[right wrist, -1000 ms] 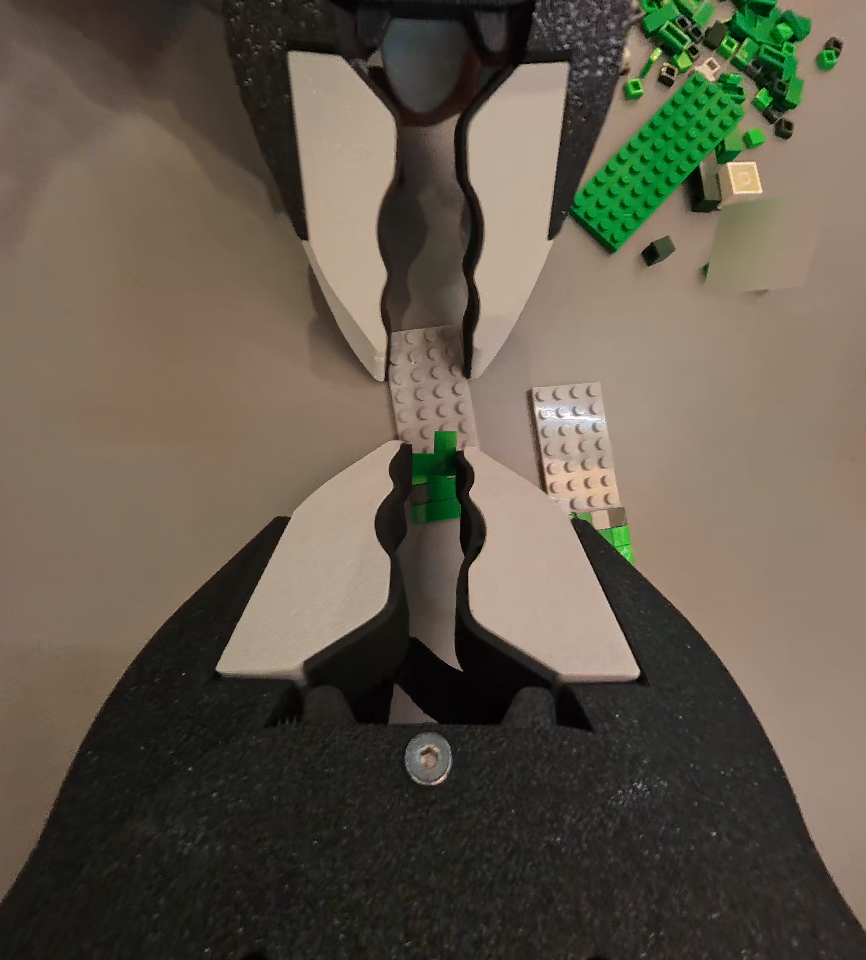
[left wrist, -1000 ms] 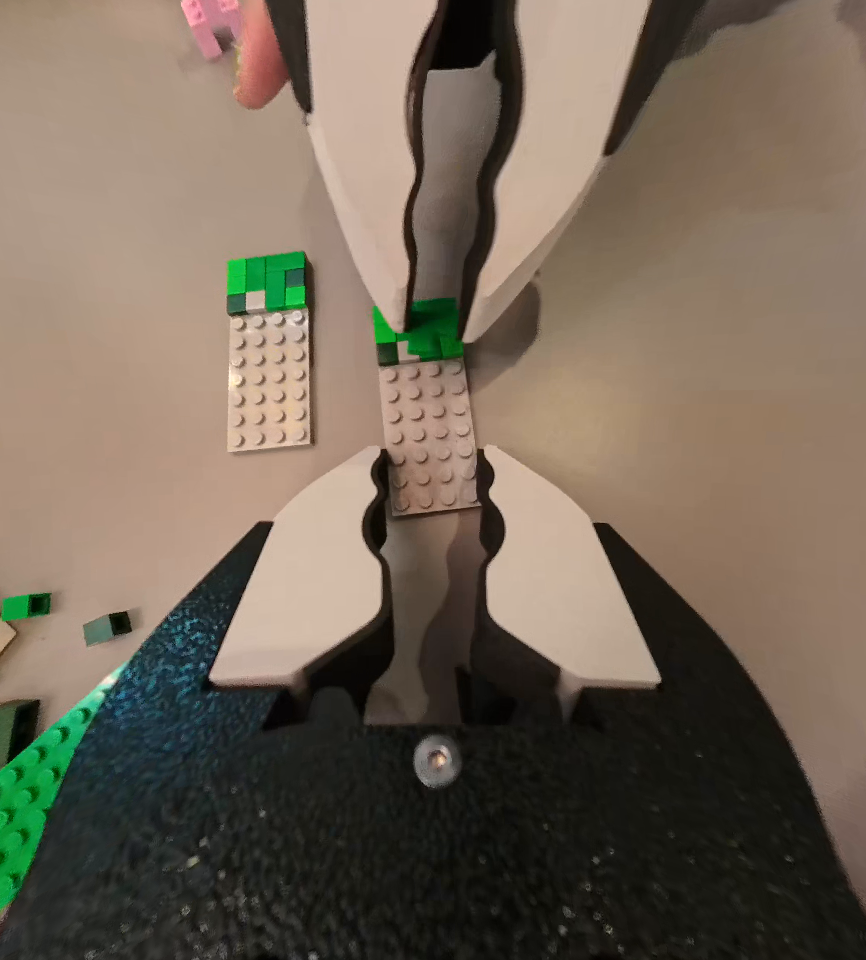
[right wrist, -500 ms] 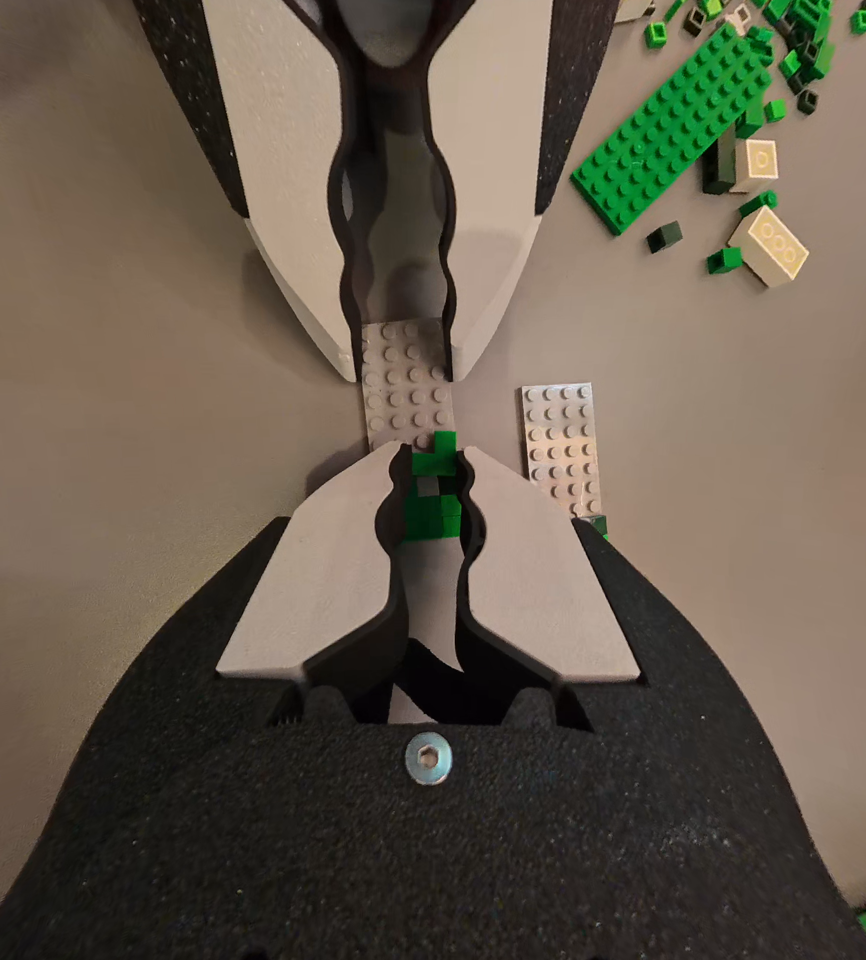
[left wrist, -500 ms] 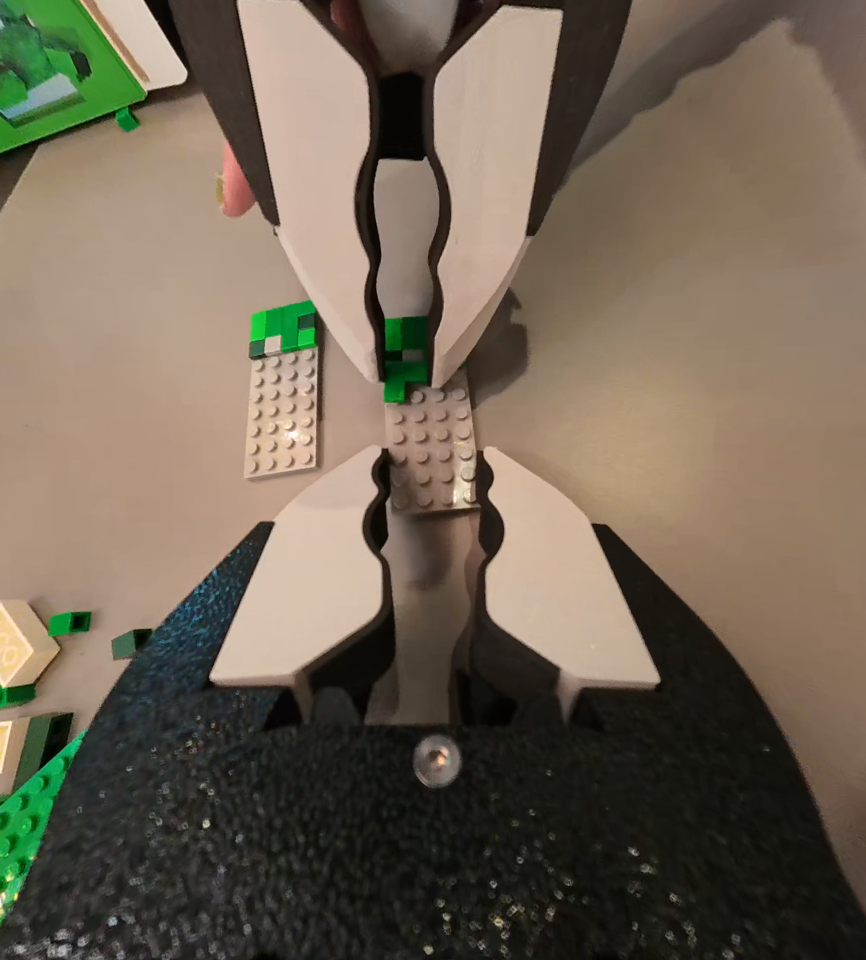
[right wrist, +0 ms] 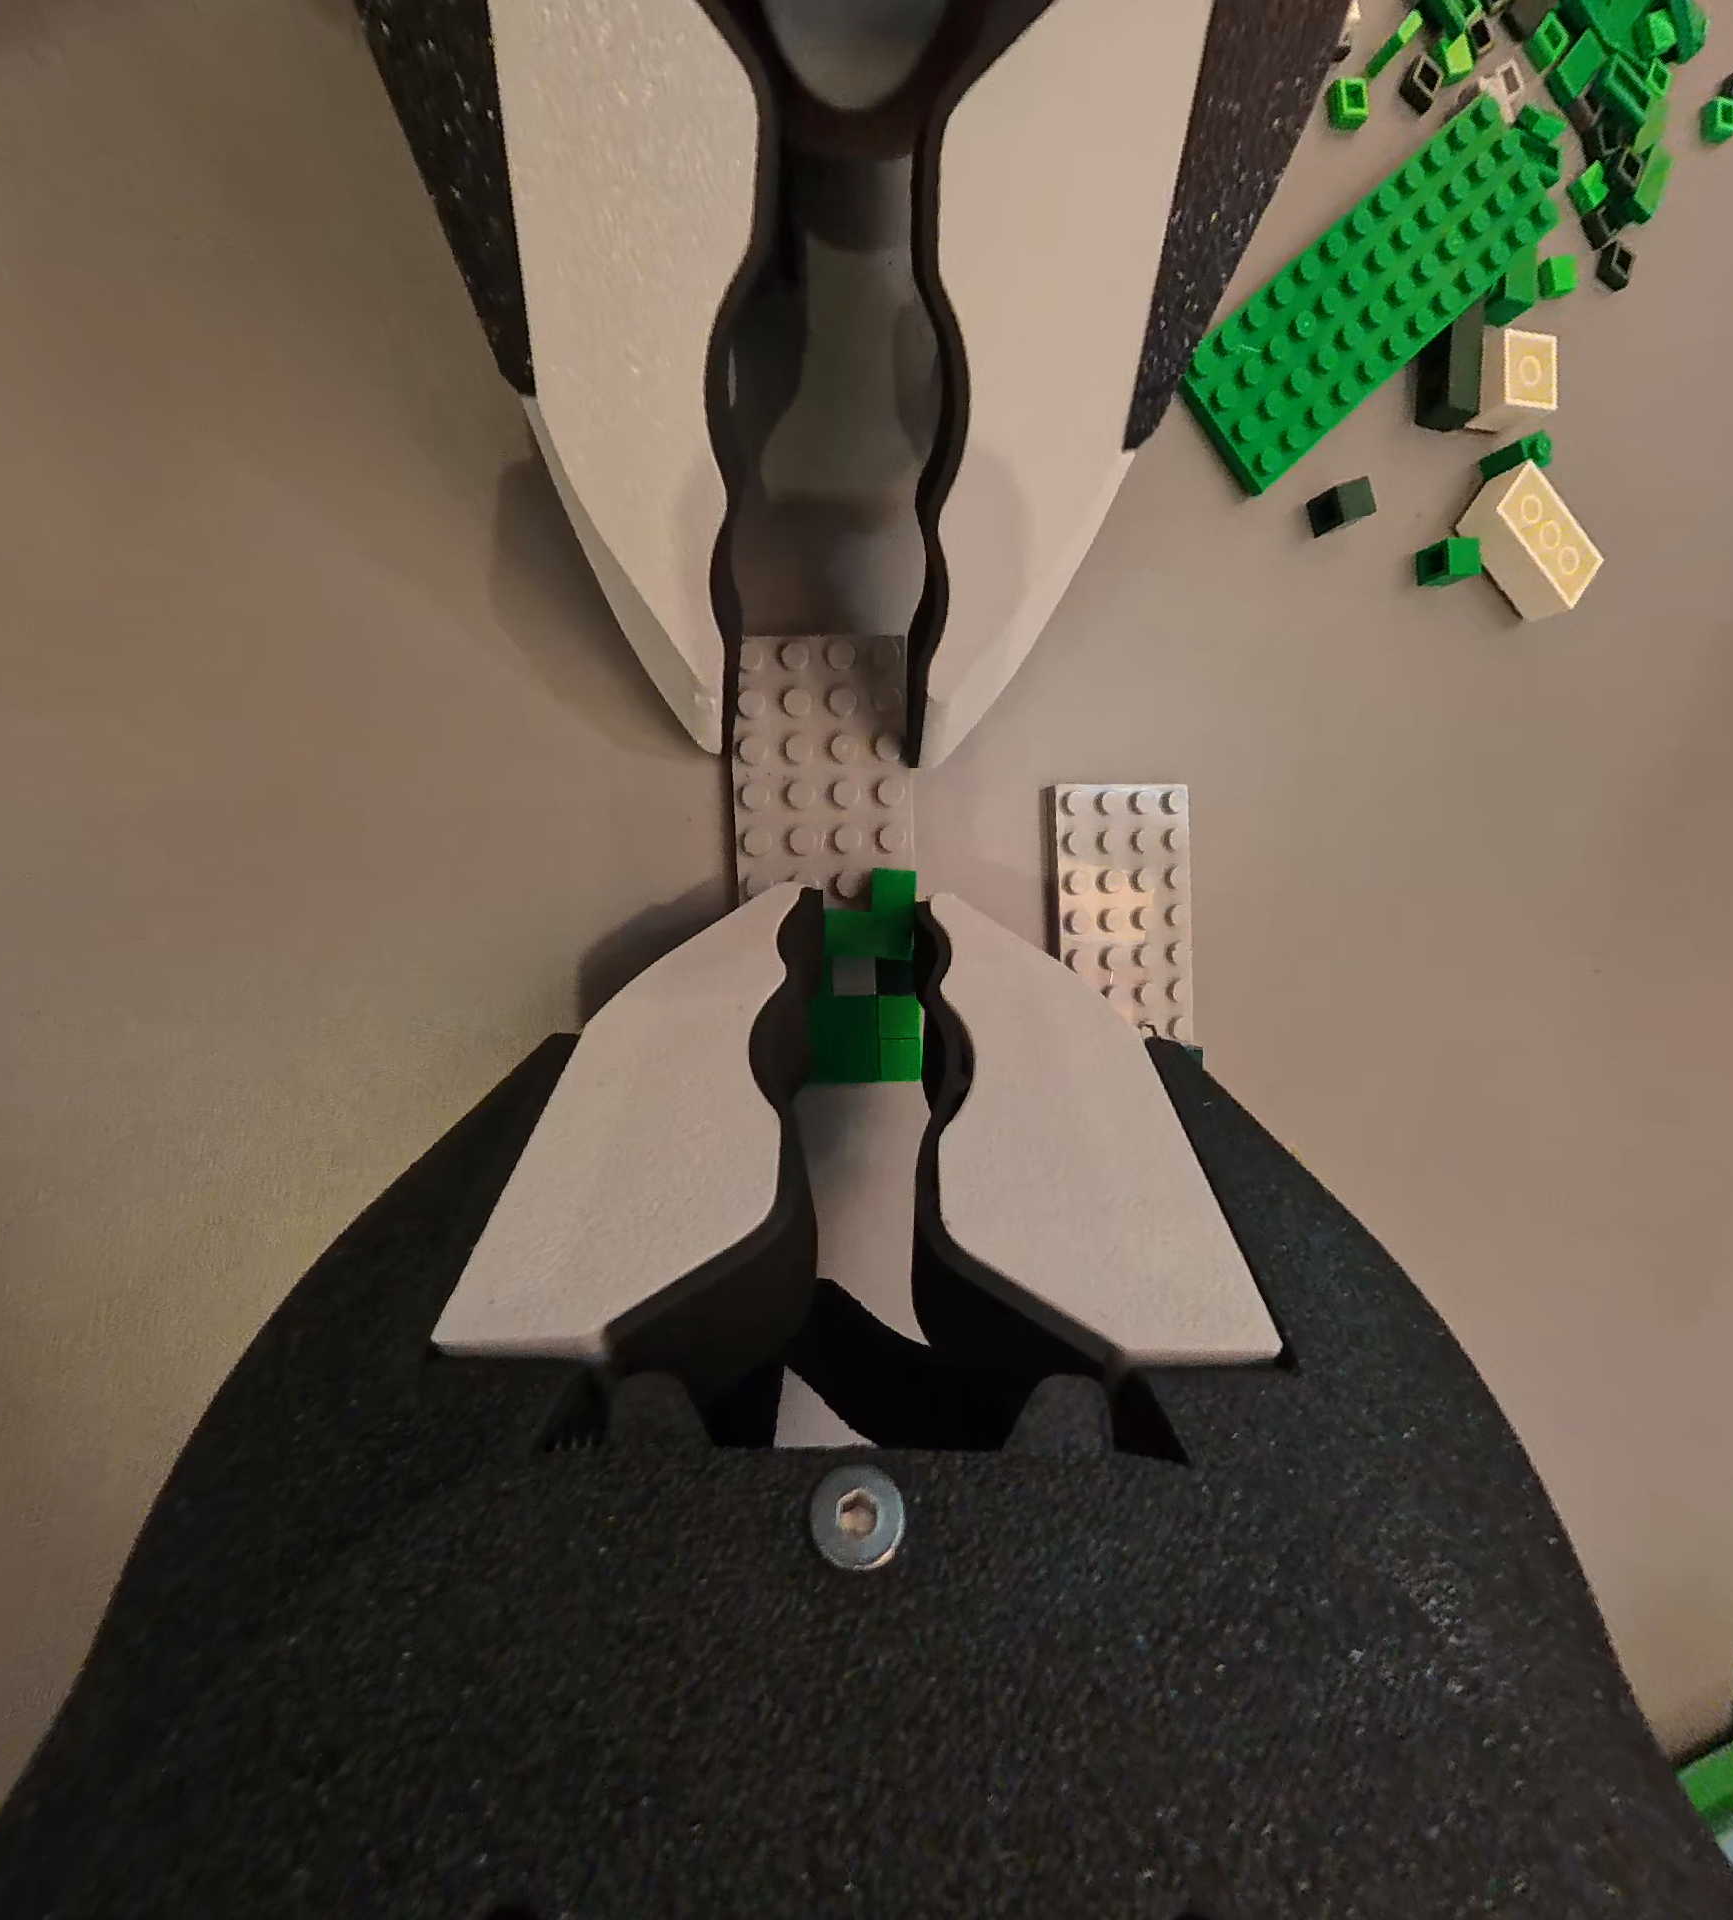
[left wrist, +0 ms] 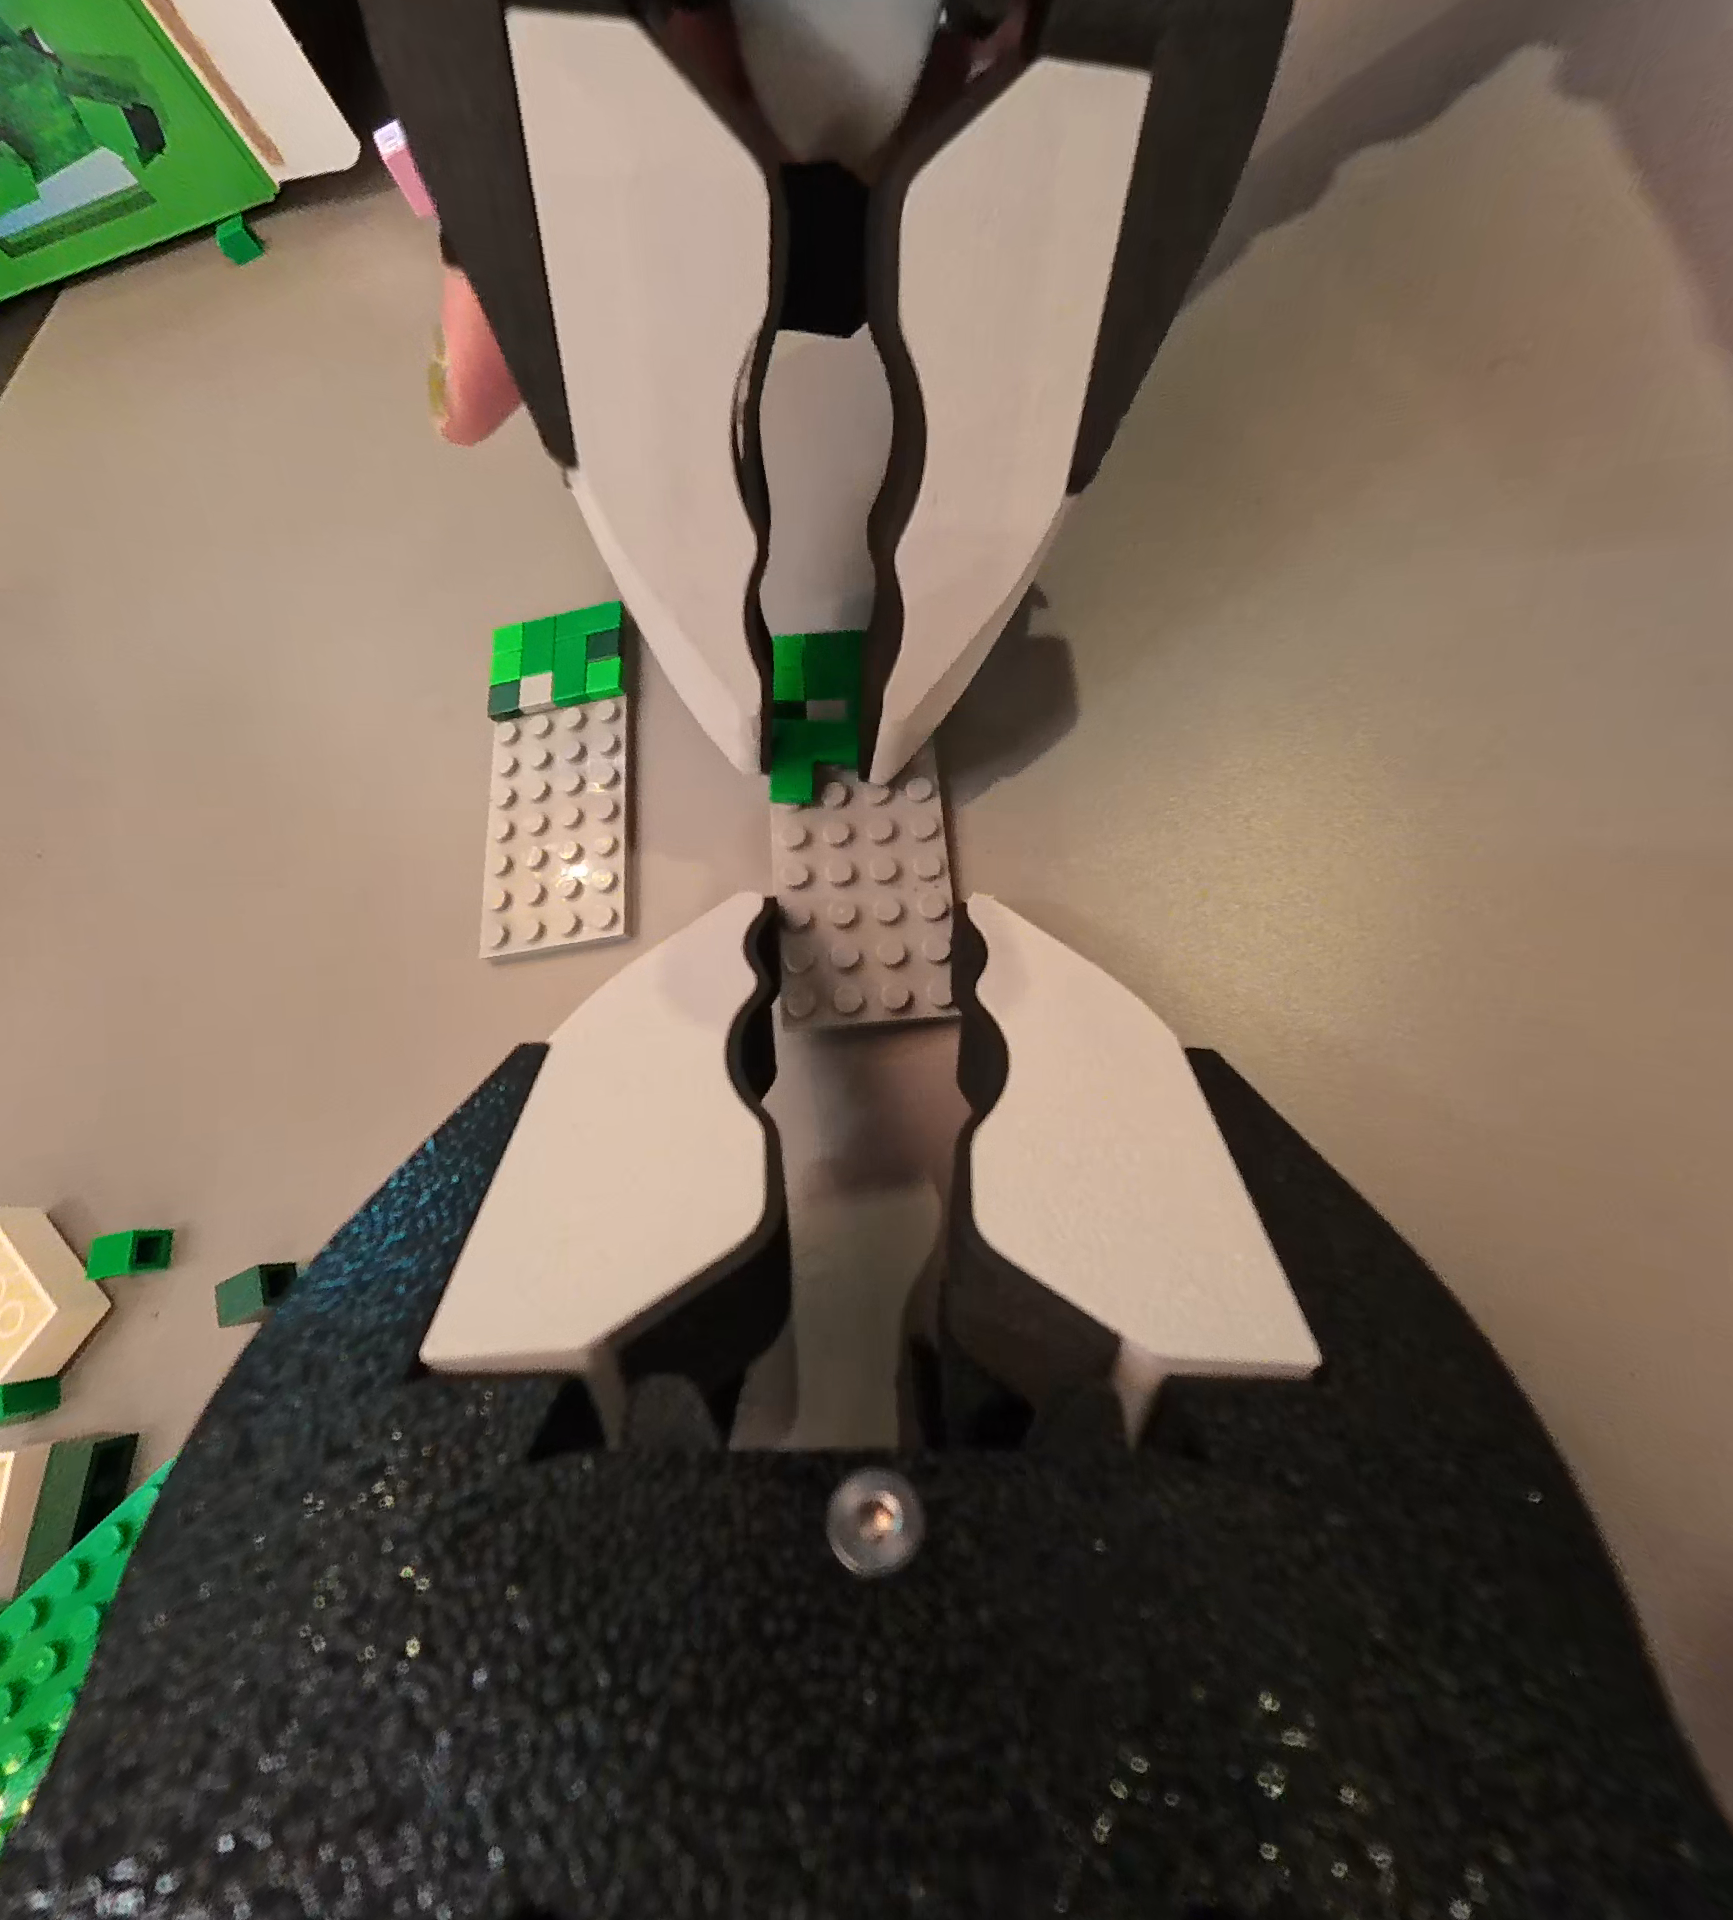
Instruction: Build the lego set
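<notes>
both tongs (left wrist: 862, 914) (right wrist: 867, 914) clamped on grey plate (left wrist: 862, 904)

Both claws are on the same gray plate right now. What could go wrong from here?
1. The left claw straddles the near end of the gray plate while the right claw sits around the green tiles at the other end; uneven pressing could tip or slide the plate.
2. The two claws point at each other with tips close, so they may collide.
3. The second gray plate lies right alongside and could get knocked.
</notes>
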Tool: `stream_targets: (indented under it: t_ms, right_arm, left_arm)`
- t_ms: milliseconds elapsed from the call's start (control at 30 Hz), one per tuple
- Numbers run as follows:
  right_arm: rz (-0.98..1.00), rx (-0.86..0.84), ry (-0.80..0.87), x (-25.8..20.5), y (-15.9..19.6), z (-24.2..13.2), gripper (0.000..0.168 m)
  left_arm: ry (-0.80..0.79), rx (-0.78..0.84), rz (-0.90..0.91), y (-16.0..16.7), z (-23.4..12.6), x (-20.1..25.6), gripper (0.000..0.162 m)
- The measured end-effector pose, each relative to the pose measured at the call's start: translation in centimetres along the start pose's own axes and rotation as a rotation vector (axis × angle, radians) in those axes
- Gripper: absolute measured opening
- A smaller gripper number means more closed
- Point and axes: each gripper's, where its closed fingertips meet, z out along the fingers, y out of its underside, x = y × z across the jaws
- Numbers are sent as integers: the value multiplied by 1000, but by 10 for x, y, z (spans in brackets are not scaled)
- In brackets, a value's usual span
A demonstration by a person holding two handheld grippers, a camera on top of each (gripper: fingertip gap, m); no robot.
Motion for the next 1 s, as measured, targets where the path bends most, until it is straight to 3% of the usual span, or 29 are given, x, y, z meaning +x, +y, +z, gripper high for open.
stream_targets:
  t_ms: [267,400,567,1000]
  right_arm:
    - [14,34,-39,0,-1,-6,26]
    - [289,155,-201,7,-6,-17,31]
    - [617,156,-513,1,0,-17,40]
    - [605,72,-583,-5,1,-3,24]
  left_arm:
    - [3,-1,-3,0,0,0,31]
    - [2,7,17,-1,0,1,31]
    - [8,24,58,-2,-1,5,31]
    - [5,32,77,-3,-2,6,31]
